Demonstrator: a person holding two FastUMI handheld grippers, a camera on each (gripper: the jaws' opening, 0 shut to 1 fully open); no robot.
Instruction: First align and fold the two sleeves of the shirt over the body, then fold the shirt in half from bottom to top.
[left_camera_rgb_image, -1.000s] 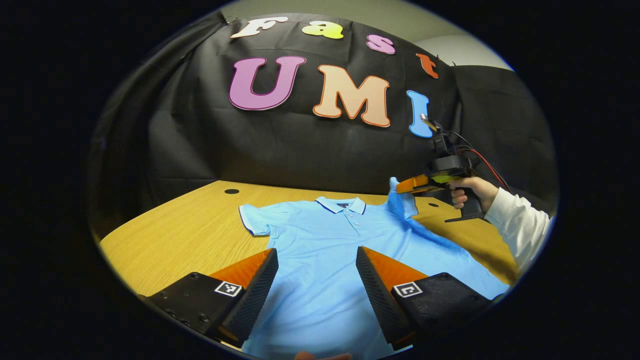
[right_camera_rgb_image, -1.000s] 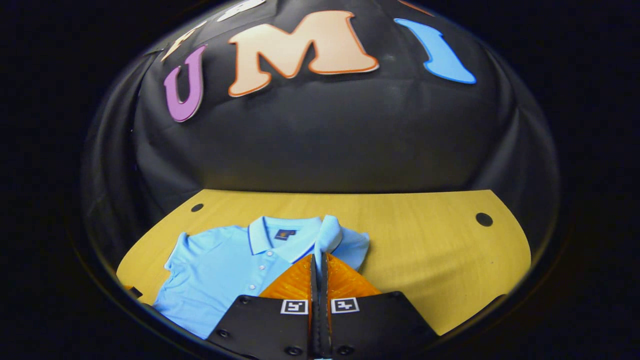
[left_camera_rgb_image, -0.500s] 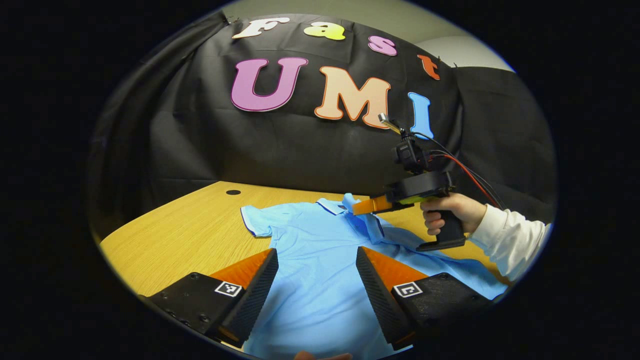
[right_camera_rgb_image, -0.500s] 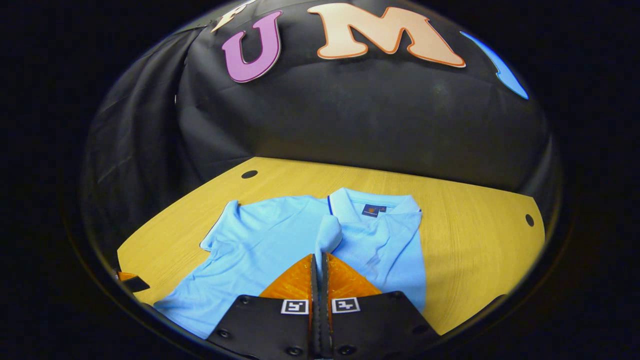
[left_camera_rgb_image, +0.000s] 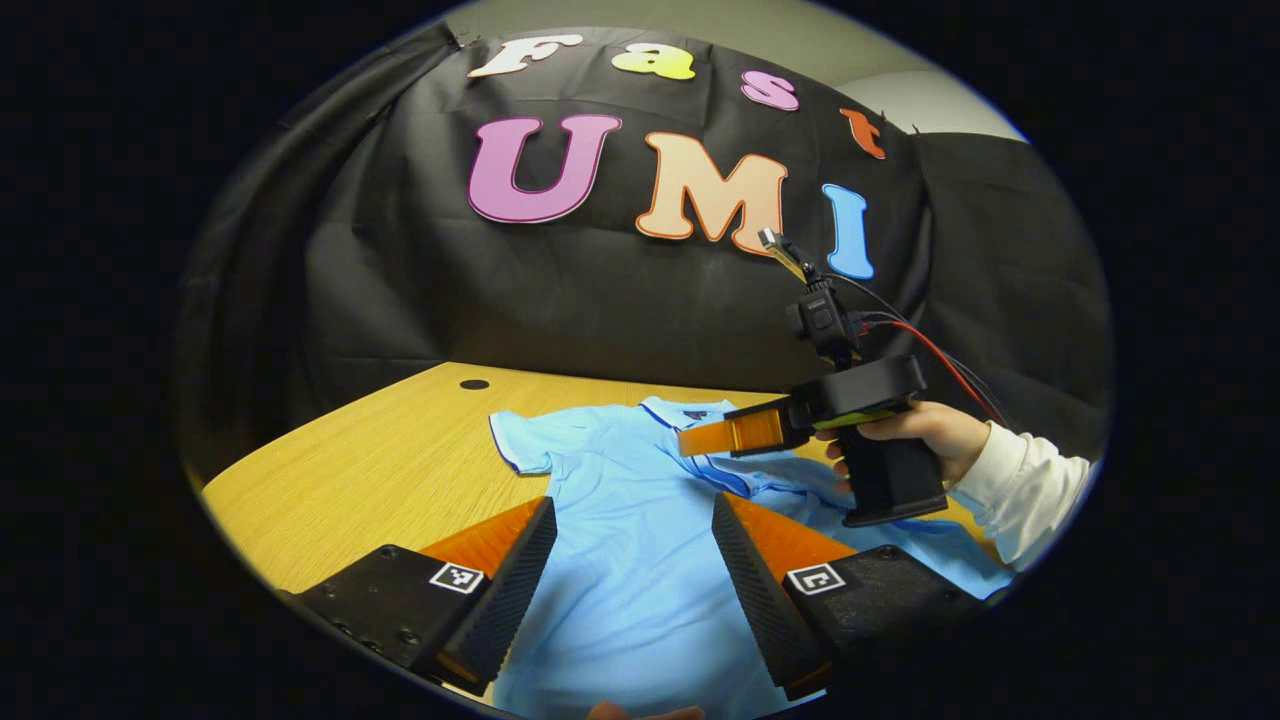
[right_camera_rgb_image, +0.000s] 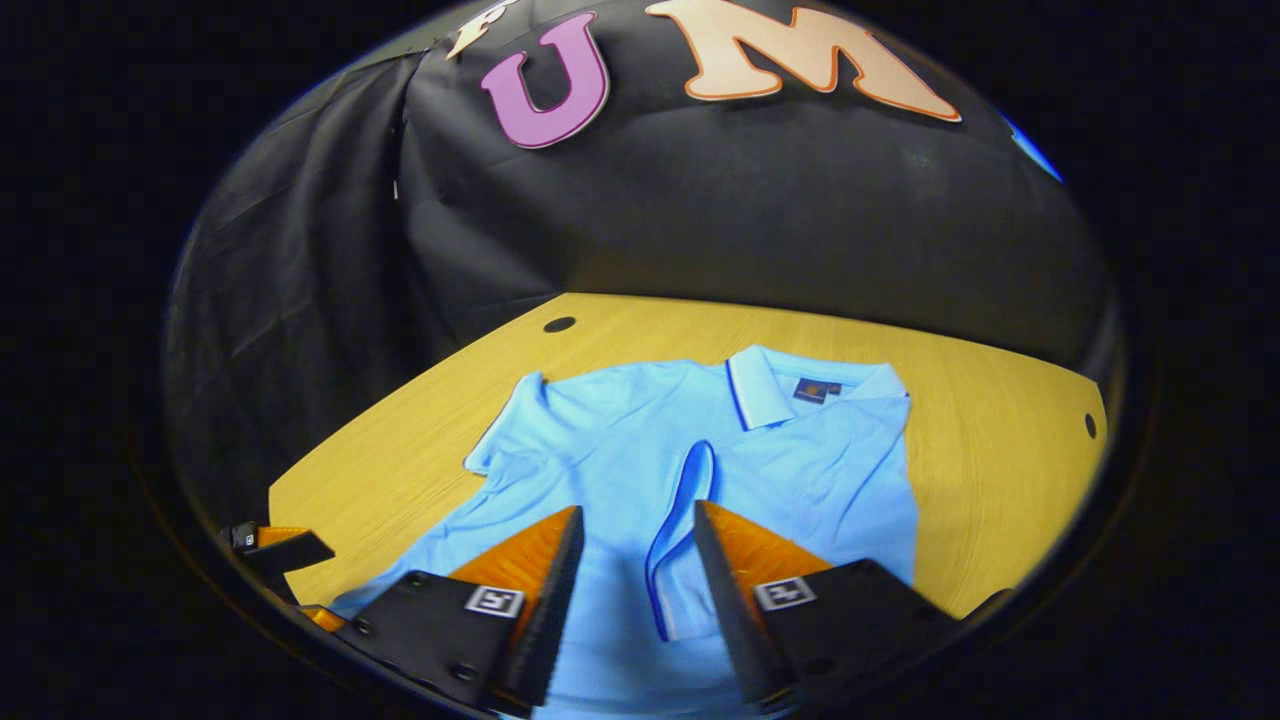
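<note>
A light blue polo shirt (left_camera_rgb_image: 620, 560) lies face up on the wooden table (left_camera_rgb_image: 380, 450), collar (right_camera_rgb_image: 800, 385) toward the wall. One sleeve (right_camera_rgb_image: 690, 500), edged in dark blue, lies folded over the body. My right gripper (right_camera_rgb_image: 637, 512) hovers open just above that sleeve with nothing between its fingers; the left gripper view shows it (left_camera_rgb_image: 690, 440) over the chest, held by a hand in a white cuff. The other sleeve (right_camera_rgb_image: 505, 440) lies spread flat on the table. My left gripper (left_camera_rgb_image: 630, 515) stands open over the shirt's lower body, holding nothing.
Black cloth walls close the booth behind and beside the table. Small round holes (right_camera_rgb_image: 559, 324) (right_camera_rgb_image: 1090, 425) sit in the tabletop near the back corners. Bare wood (right_camera_rgb_image: 1000, 450) shows on both sides of the shirt.
My right gripper carried the sleeve over the shirt's body, lowered it, and opened, letting it drop flat. My left gripper has stayed in place, open.
</note>
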